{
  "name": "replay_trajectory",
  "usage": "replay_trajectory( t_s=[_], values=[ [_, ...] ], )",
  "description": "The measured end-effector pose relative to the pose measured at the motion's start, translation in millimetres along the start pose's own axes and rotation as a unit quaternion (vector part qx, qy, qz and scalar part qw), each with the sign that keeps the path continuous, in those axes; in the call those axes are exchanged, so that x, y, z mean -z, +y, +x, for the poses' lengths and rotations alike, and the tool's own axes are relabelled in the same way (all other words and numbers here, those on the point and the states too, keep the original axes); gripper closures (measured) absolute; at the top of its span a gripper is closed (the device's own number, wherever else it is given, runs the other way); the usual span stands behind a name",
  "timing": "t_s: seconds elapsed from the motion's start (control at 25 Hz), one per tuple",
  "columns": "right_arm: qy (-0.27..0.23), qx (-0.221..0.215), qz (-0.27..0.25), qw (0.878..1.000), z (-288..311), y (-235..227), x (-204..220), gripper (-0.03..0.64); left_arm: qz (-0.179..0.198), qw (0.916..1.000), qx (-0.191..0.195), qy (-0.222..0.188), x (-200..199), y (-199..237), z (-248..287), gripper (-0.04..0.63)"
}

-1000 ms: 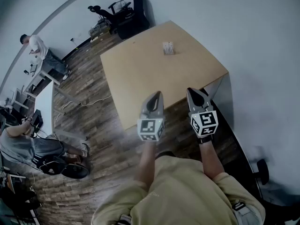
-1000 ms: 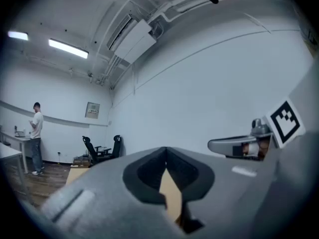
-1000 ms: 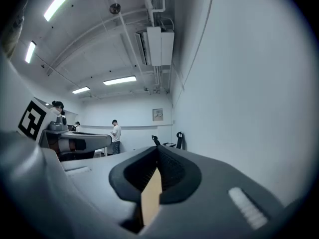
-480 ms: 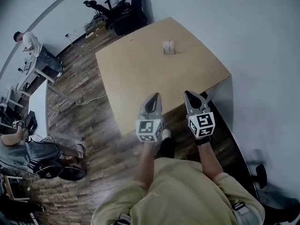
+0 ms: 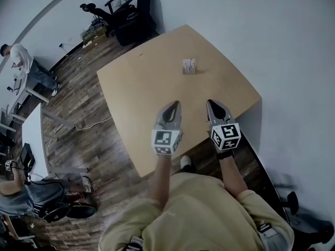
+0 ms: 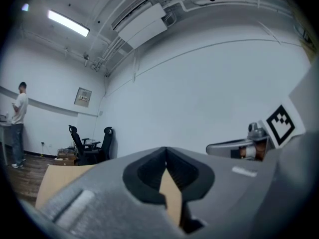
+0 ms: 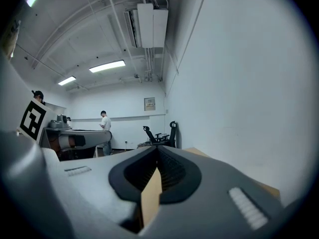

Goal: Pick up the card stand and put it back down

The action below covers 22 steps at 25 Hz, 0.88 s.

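We move in on the table point(image 5: 137, 90), left gripper point(image 5: 173, 106) and right gripper point(image 5: 212, 105) now over its near edge, both pressed together and empty, the card stand point(image 5: 189, 66) well ahead, not yet reached.

The left hand-held gripper point(image 6: 166, 150) has its jaws pressed together, the tan table point(image 6: 54, 179) behind. Two black office chairs point(image 6: 90, 142) stand beyond the table.

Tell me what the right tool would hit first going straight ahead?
Possibly the card stand, roughly in line with the right tool across the table; if held higher, it would pass over.
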State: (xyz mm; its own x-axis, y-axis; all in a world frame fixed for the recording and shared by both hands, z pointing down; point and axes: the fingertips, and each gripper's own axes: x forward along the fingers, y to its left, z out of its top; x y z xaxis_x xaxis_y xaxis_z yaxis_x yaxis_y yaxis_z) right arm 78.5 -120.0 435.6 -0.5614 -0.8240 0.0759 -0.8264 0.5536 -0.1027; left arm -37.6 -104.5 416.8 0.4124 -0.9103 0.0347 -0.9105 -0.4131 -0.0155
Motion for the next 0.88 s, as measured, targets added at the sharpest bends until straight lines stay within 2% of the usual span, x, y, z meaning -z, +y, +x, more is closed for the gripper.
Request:
replay_trajectory(
  t_s=[0.16, 0.4, 0.6, 0.88],
  values=[
    [0.017, 0.013, 0.003, 1.000, 41, -1, 7, 0.612, -0.010, 0.9996, 0.025, 0.013, 12, 35, 24, 0.592],
    [0.070, 0.013, 0.005, 0.997, 83, -9, 53, 0.612, -0.058, 0.9958, 0.044, 0.056, 64, 72, 56, 0.592],
    [0.095, 0.015, 0.014, 0.995, 111, -25, 70, 0.611, -0.060, 0.9923, 0.057, 0.093, 102, 99, 79, 0.583],
    [0.123, 0.005, 0.043, 0.992, 162, -70, 114, 0.612, -0.057, 0.9833, 0.086, 0.150, 164, 146, 138, 0.488]
  ],
)
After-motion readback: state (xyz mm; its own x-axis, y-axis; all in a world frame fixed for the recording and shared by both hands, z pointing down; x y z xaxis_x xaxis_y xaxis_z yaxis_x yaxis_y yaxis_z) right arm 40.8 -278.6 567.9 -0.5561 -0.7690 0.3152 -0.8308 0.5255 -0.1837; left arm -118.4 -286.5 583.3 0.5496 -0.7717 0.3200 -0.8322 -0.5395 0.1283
